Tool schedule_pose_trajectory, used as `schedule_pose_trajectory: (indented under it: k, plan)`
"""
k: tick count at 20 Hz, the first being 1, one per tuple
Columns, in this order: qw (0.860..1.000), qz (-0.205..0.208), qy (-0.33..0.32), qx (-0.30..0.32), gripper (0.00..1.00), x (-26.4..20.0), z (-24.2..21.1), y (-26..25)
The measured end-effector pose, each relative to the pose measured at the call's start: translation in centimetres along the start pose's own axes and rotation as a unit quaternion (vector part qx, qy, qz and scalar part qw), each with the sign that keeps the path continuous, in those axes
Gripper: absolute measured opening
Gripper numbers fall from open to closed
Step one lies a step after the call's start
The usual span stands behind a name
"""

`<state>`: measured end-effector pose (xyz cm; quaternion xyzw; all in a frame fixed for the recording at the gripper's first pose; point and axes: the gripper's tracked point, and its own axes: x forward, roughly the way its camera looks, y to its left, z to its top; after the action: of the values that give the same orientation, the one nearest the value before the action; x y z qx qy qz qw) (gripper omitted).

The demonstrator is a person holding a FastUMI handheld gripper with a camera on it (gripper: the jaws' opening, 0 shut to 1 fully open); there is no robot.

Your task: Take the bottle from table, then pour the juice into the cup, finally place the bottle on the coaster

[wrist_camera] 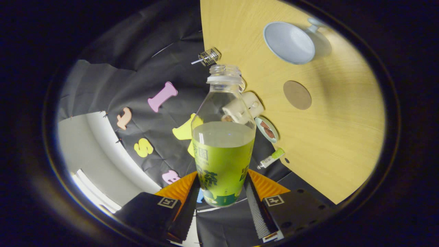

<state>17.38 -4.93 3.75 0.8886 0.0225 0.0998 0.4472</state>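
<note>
My gripper [222,192] is shut on a clear bottle [223,144] with a green label; both fingers press on its lower body. The bottle has no cap and is about half full of pale liquid. The whole view is rolled, so the wooden table [343,137] stands tilted beyond the bottle. A white cup [288,42] with a handle sits on the table, past the bottle's mouth and off to one side. A round brown coaster [297,95] lies flat on the table between the cup and the bottle.
Along the table's edge behind the bottle are a small wire holder [209,56], a white mug-like object [253,103], a small dish [267,129] with brown food and a little green-capped tube [271,158]. The booth's black cloth wall [137,75] hangs beyond.
</note>
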Motion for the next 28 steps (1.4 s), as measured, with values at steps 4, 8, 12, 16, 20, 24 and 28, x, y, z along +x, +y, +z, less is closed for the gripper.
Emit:
schedule_pose_trajectory:
  k: [4, 8, 12, 16, 20, 24, 28]
  plan:
    - [0.999, -0.015, 0.006, -0.051, 0.76, -0.4, -0.1, -1.5]
    - [0.986, -0.044, 0.009, -0.161, 0.76, -1.3, -0.2, -3.5]
    - [0.964, -0.073, 0.022, -0.254, 0.76, -2.0, -0.6, -5.4]
    - [0.91, -0.109, 0.029, -0.398, 0.76, -3.2, -0.4, -7.3]
    - [0.857, -0.139, 0.031, -0.496, 0.77, -4.5, -0.4, -8.2]
    - [0.803, -0.157, 0.037, -0.574, 0.77, -5.0, -0.1, -8.6]
    - [0.745, -0.178, 0.037, -0.642, 0.77, -5.1, 0.3, -9.1]
